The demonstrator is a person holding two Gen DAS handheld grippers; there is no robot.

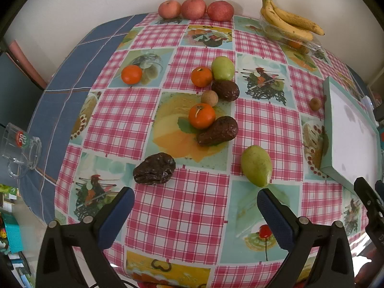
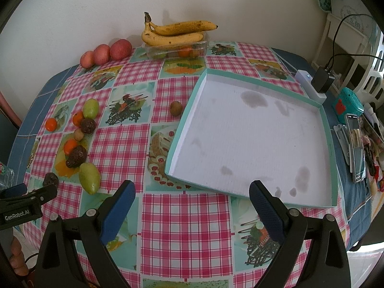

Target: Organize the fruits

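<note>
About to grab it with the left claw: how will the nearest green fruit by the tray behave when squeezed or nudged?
The green fruit is smooth and egg-shaped, so it may slip between the pads and probably rolls sideways if nudged. It lies apart from the tray, so a roll could carry it a little. The left claw stands open wide enough.

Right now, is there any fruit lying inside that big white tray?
No: the tray holds only dark stains on its white floor, and the nearest fruit, a small brown one, sits on the tablecloth just outside its rim.
</note>
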